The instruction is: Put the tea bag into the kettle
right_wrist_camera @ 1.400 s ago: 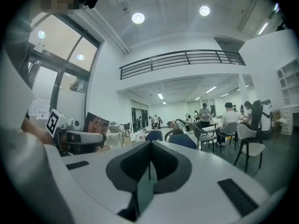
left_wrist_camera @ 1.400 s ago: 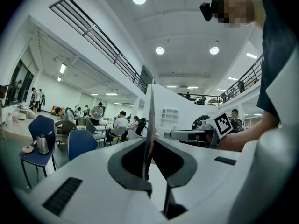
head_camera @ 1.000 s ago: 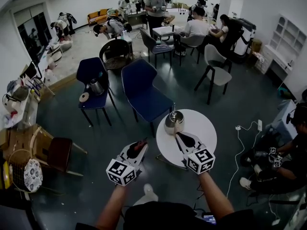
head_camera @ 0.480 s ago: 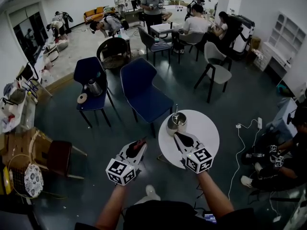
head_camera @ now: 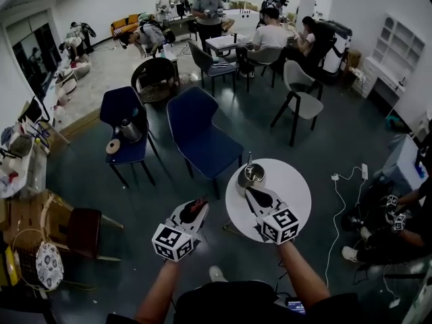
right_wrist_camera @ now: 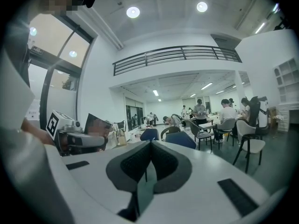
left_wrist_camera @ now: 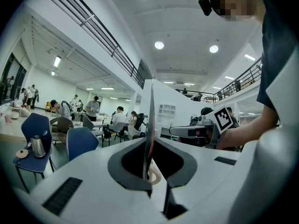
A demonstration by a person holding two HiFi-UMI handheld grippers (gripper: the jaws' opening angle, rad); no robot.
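**Tea bag being held in the left gripper, kettle off to its right**

The tea bag (right_wrist_camera: 96, 124) is being gripped between the closed jaws of the left gripper (head_camera: 200, 205), over the floor just left of the round white table (head_camera: 290, 187). It is a thin flat packet. It is being held on edge, with its long axis upright and its broad faces turned left and right, so only a narrow edge is being shown to the left gripper view. It is rising well above the jaws.

The right gripper (head_camera: 250, 190) is being held over the near part of the table with its jaws pressed together and nothing between them. Its tips are just near of the kettle (head_camera: 251, 175).

The kettle is standing upright on the left part of the table, with its handle rising at the far side. From the fingers holding the tea bag it is lying to the right and a little farther off. The right gripper is therefore the nearer one, but the tea bag is being held by the left. Whether the kettle's mouth is uncovered cannot be told for certain.

A move to the right and slightly away is judged to be needed.
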